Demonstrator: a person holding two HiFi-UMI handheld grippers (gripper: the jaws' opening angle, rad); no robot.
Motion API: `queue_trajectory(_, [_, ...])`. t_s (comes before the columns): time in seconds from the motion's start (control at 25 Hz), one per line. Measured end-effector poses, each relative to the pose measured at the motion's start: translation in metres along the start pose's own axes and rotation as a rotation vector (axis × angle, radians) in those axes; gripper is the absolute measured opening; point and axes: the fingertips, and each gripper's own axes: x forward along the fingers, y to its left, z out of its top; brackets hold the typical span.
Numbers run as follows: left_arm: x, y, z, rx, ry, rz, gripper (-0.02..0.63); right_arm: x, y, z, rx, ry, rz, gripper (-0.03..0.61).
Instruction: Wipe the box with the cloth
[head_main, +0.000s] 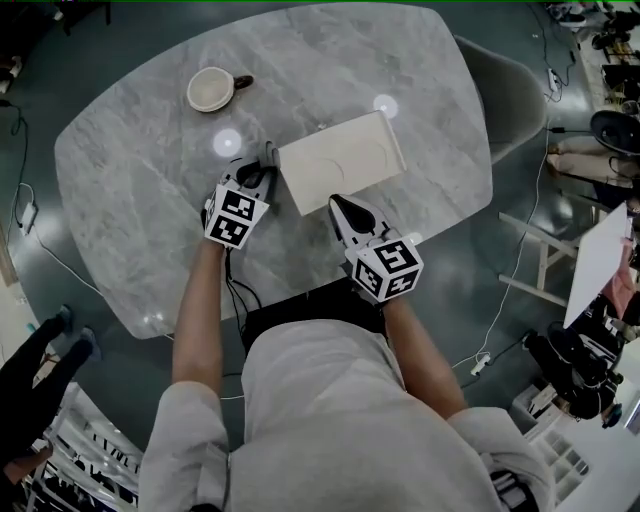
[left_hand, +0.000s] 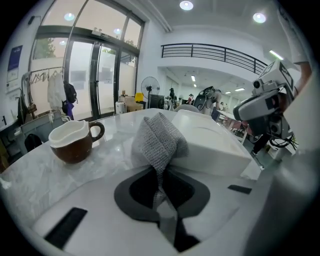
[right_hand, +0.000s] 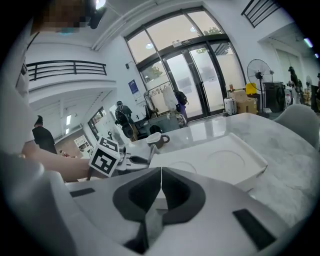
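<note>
A flat white box (head_main: 342, 158) lies in the middle of the marble table (head_main: 130, 200). My left gripper (head_main: 260, 170) is at the box's left end, shut on a grey knitted cloth (left_hand: 159, 141) that bunches up past the jaws and rests against the box's side (left_hand: 210, 150). The cloth (head_main: 270, 153) shows as a small grey tuft in the head view. My right gripper (head_main: 338, 206) hovers at the box's near edge, jaws shut with nothing between them (right_hand: 161, 172). The box top (right_hand: 225, 159) spreads just beyond its tips.
A brown cup with a white inside (head_main: 212, 88) stands at the far left of the table (left_hand: 75, 142). A grey chair (head_main: 505, 95) is tucked in at the table's right. Cables and equipment lie on the floor around.
</note>
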Motion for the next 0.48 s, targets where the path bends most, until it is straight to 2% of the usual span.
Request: queue_trajectory(0.48, [-0.005,-0.026,-0.005,0.005,-0.003,0.043,0.040,-0.016,0.007,-0.017,-0.033,0.026,0.077,0.026])
